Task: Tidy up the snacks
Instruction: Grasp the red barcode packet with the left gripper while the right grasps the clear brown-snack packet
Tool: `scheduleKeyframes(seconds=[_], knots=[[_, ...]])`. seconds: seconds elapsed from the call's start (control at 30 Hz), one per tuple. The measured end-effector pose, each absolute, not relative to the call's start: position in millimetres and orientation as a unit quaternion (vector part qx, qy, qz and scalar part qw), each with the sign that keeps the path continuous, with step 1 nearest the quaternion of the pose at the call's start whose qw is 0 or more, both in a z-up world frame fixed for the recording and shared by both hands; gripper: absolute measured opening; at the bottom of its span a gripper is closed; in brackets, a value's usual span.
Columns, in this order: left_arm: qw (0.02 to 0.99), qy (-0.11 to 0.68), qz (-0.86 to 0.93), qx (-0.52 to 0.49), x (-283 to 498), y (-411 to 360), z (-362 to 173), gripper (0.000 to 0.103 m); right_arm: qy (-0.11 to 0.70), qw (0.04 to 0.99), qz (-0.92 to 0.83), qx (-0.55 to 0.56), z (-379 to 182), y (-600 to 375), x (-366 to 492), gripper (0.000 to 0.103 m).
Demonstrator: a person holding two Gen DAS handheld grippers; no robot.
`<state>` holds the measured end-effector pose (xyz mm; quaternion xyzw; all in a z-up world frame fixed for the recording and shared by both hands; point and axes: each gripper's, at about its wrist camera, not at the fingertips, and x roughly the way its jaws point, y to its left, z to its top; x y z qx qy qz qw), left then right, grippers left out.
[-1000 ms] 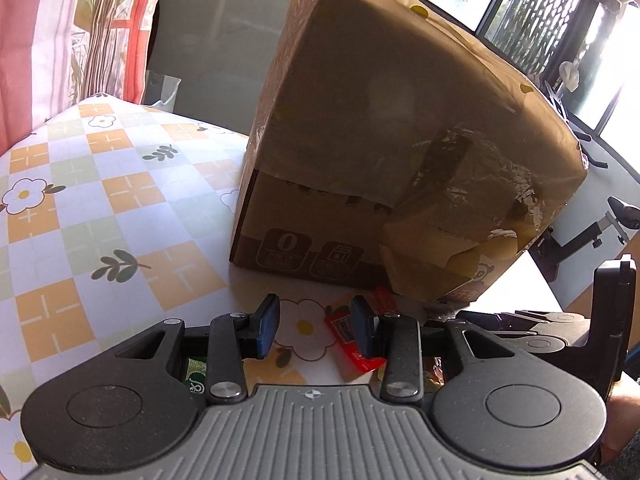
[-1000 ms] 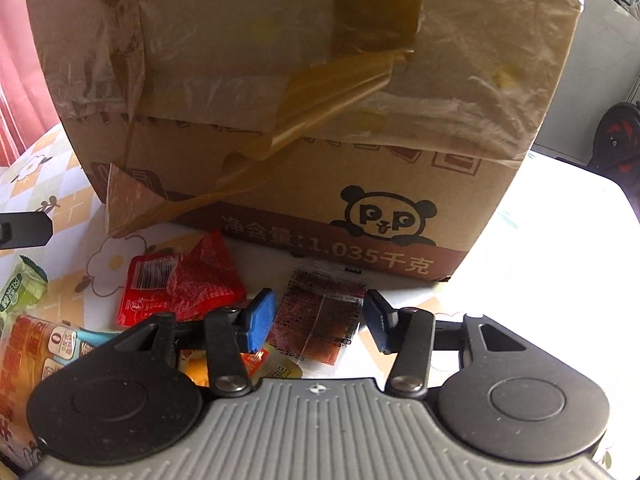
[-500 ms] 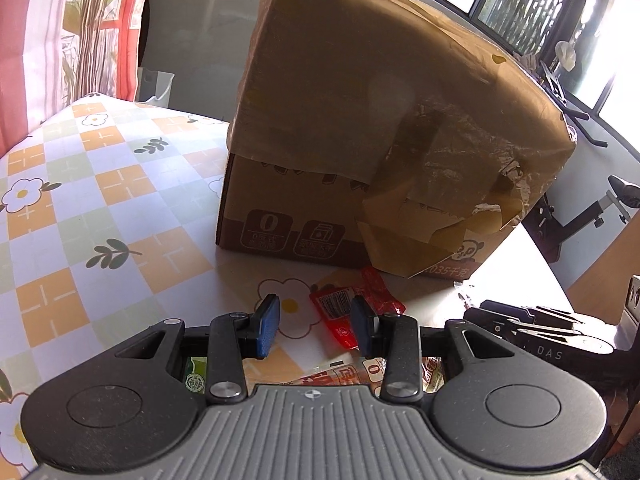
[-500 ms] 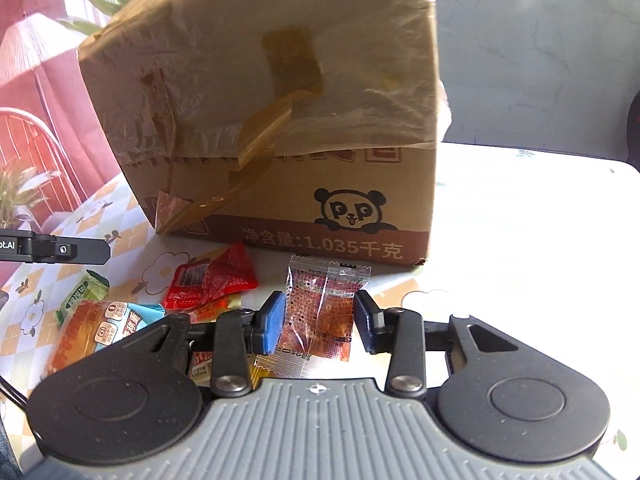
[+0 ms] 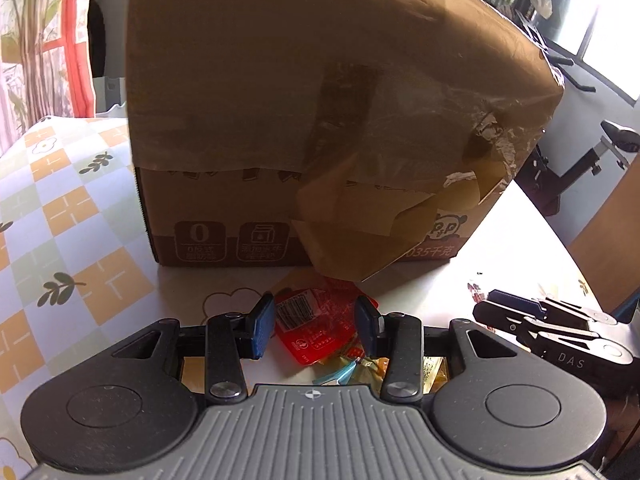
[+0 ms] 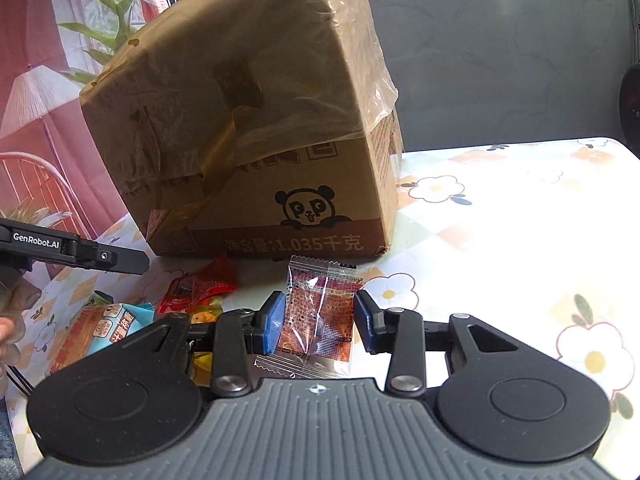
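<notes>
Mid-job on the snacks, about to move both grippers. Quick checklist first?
1. Right gripper shut on the clear brown packet: ok.
2. Left gripper gripping the red packet: not ok; jaws opening, pads clear of it.
3. Grippers apart from each other: ok.
4. Cardboard box standing on the table: ok.
5. Box top open for snacks: cannot tell, out of view.

The cardboard box (image 6: 256,128) blocks you straight ahead; right of it the bench (image 6: 520,240) lies open. Left of it, snack packets (image 6: 100,328) crowd the bench, perhaps overlapping.
</notes>
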<state>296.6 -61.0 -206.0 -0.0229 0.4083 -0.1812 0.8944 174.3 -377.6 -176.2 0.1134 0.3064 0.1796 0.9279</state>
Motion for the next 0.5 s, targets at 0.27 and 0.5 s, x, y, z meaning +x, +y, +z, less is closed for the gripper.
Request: scheduleKeyframes(seconds=[0.27,0.5], knots=[[0.864,0.432,-0.243,0.086,321,-93,-217,0.047,0.301,0.928,0.179,0.124,-185,-368,177,0.040],[0.862,0.430,-0.249,0.103,331,-96,-224,0.047,0.298,0.927,0.176,0.147,-189,-372,178,0.040]])
